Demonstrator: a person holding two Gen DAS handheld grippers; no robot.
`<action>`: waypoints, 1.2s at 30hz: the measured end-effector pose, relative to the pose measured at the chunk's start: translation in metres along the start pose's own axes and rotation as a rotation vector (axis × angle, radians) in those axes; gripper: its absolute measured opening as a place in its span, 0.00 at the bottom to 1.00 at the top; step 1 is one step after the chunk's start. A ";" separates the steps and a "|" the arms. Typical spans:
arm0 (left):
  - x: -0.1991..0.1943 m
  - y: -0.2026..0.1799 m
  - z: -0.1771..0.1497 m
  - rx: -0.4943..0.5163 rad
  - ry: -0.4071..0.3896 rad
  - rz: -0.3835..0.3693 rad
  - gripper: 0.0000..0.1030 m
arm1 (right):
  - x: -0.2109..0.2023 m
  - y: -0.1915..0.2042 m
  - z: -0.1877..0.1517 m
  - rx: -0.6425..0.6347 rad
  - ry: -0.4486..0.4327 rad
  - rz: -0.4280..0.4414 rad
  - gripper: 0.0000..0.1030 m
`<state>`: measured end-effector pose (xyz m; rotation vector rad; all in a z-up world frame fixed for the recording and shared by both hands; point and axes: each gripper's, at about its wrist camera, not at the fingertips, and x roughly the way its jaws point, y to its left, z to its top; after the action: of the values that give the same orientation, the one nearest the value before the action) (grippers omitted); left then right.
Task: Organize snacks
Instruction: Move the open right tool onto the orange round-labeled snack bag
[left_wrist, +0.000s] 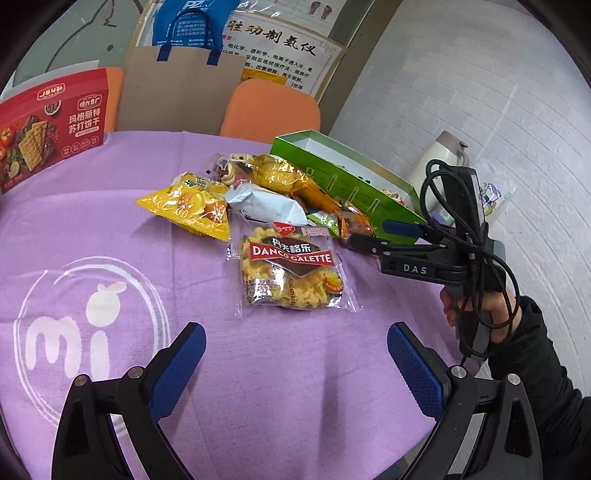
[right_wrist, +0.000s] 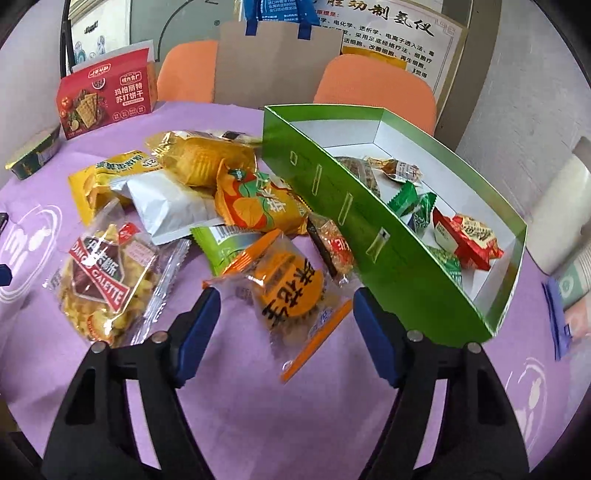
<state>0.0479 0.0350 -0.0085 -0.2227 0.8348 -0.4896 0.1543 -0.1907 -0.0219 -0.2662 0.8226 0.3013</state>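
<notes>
A: Status on your left gripper (left_wrist: 295, 354)?

B: Jaws spread wide, nothing between them, only bare purple tablecloth (left_wrist: 110, 206) under the pads. The Danco Galette bag (left_wrist: 291, 269) lies flat straight ahead of it, long axis running away from you, label reading upright. Plenty of free cloth to its left. The pile (left_wrist: 236, 192) sits beyond it.

A: And your right gripper (right_wrist: 286, 325)?

B: Also spread apart, gripping nothing. The orange-label cake packet (right_wrist: 291, 295) lies flat between its fingers, touching neither as far as I can tell. Long axis runs diagonal, from far left toward near right, with the orange seal strip pointing back at you.

A: Where's the box?

B: The green box (right_wrist: 369, 236) is just right of that gripper, open top, long axis slanting from far left to near right. Its near corner sits close to your right finger (right_wrist: 373, 332), so that side is tight. Several small wrapped snacks (right_wrist: 465, 236) already lie inside. Clear cloth lies near you, below the packet.
</notes>
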 end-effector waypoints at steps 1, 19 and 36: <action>0.001 0.001 0.000 -0.004 0.002 -0.002 0.97 | 0.003 -0.002 0.002 -0.006 -0.002 -0.001 0.73; 0.020 -0.005 0.006 0.004 0.036 -0.032 0.97 | -0.051 -0.013 -0.051 0.170 0.003 0.129 0.59; 0.065 0.066 0.095 -0.042 0.040 0.162 0.97 | -0.045 -0.013 -0.062 0.194 0.021 0.119 0.62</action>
<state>0.1787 0.0597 -0.0134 -0.1825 0.8951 -0.3264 0.0879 -0.2317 -0.0273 -0.0386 0.8838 0.3281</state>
